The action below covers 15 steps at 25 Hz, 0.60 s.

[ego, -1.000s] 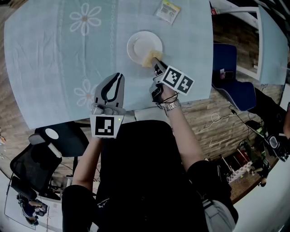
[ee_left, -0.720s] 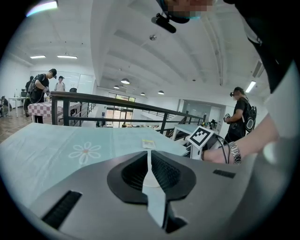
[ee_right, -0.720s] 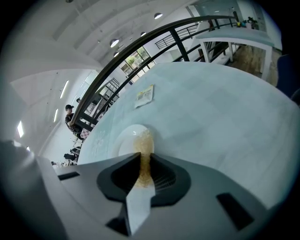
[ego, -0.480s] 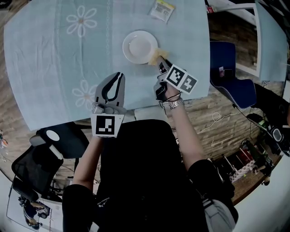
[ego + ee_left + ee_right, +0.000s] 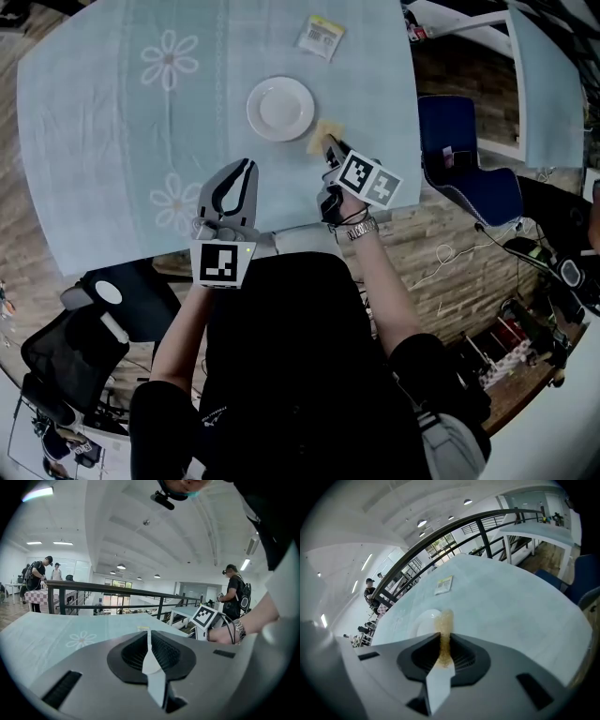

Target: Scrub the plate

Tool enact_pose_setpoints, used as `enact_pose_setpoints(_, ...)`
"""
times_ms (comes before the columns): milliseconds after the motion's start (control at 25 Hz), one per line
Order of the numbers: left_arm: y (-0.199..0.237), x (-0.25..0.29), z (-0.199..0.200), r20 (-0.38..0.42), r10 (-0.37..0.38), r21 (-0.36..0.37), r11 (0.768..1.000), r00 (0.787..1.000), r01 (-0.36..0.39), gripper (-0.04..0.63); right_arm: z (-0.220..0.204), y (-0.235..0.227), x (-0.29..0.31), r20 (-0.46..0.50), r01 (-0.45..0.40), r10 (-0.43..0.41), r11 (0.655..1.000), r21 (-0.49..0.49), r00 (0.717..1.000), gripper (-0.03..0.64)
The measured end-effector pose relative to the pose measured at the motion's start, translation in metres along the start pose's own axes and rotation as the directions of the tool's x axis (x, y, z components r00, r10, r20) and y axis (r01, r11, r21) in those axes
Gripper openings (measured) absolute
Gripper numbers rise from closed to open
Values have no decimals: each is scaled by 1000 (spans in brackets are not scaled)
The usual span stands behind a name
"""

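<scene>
The white plate point(image 5: 280, 109) holds nothing, and just beside it the right gripper point(image 5: 330, 143) pinches a yellow sponge point(image 5: 322, 130), while the left gripper point(image 5: 244, 168), nearer the person, has its jaws pressed together.

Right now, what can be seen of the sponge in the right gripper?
The sponge is a thin yellow-tan pad with a coarse, porous look, seen edge-on. The right gripper is shut on its near end; the far end sticks out past the jaws. It sits just off the white plate's right rim, over the pale blue tablecloth; contact with either cannot be told.
</scene>
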<state>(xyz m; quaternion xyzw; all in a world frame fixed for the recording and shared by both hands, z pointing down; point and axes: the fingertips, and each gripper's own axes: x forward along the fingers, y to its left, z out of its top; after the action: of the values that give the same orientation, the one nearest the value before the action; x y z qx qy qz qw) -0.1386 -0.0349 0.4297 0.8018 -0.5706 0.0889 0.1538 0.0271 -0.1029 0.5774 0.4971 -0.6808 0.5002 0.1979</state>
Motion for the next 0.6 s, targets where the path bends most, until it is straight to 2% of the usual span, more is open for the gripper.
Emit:
enact_pose_setpoints(120,-5,-5,6,19,-10,12,1000,1000,10,33,-1,13,-14,5,-15,16,998,-56,1000,60)
enact_pose_setpoints(360,-21,-23,20,59,-42,-16,999,997,43,32,-5,56,-58,40,-77,85,980,-182,996,60)
enact_pose_setpoints(600,-38,-46,37,104,-81,-86,992,991,91,32,-3,100,-117,102,-125,159,952,-279,982,60)
